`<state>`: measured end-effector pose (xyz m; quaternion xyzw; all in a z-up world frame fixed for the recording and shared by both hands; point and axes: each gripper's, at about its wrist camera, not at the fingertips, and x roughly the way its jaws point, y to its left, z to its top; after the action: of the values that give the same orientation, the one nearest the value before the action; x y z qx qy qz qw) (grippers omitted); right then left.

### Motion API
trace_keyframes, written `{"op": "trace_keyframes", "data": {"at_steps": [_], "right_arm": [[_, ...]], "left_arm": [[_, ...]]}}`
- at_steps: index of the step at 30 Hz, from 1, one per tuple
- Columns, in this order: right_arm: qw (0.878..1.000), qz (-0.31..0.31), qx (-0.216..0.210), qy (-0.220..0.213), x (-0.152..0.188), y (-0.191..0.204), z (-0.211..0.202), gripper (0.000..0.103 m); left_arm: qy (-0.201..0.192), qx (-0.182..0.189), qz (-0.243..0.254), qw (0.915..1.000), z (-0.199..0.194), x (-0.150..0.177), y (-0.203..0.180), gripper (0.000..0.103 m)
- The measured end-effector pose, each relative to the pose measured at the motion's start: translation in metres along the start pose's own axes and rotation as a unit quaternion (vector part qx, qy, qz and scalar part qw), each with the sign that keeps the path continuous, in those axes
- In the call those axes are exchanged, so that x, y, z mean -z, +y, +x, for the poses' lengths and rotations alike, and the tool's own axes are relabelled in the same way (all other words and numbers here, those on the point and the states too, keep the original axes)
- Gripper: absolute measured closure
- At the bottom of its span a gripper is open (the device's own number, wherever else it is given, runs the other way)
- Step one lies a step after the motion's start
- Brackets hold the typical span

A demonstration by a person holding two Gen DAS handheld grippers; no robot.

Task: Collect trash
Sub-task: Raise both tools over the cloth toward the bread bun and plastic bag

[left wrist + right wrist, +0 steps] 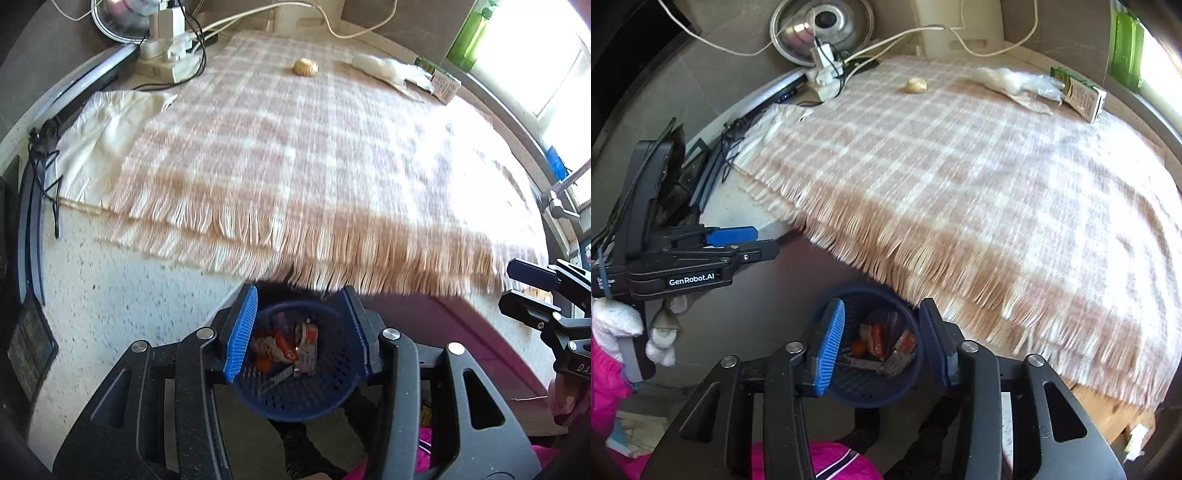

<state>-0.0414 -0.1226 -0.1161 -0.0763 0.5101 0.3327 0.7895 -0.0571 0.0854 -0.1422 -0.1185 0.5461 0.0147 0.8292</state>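
A blue mesh basket stands on the floor below the table edge, holding orange and red wrappers and other scraps. My left gripper hangs open above it, with nothing between its blue pads. My right gripper is also open and empty over the basket. On the checked blanket at the far side lie a crumpled yellow ball, a clear plastic glove and a small carton. Each gripper shows in the other's view: the right gripper, the left gripper.
A power strip with plugs and cables and a metal lid sit at the table's back left. A green bottle stands by the window. A white cloth lies left of the blanket. A white-gloved hand holds the left gripper.
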Motion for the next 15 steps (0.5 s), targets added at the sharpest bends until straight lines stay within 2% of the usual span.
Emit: {"op": "trace_keyframes", "data": {"at_steps": [3, 6, 8, 15], "right_arm": [[1.000, 0.003, 0.007, -0.022, -0.018, -0.017, -0.014, 0.055], [0.999, 0.002, 0.019, -0.040, -0.037, -0.037, -0.020, 0.048], [0.999, 0.002, 0.028, -0.047, -0.050, -0.053, -0.021, 0.045], [0.997, 0.010, 0.044, -0.061, -0.086, -0.101, -0.026, 0.043]], "left_arm": [[-0.015, -0.002, -0.005, 0.9999, -0.001, -0.024, -0.005, 0.056], [-0.024, -0.002, -0.011, 0.9996, 0.005, -0.048, -0.010, 0.055], [-0.030, -0.002, -0.018, 0.9994, 0.008, -0.063, -0.014, 0.051], [-0.040, -0.002, -0.033, 0.9987, 0.023, -0.107, -0.023, 0.050]]}}
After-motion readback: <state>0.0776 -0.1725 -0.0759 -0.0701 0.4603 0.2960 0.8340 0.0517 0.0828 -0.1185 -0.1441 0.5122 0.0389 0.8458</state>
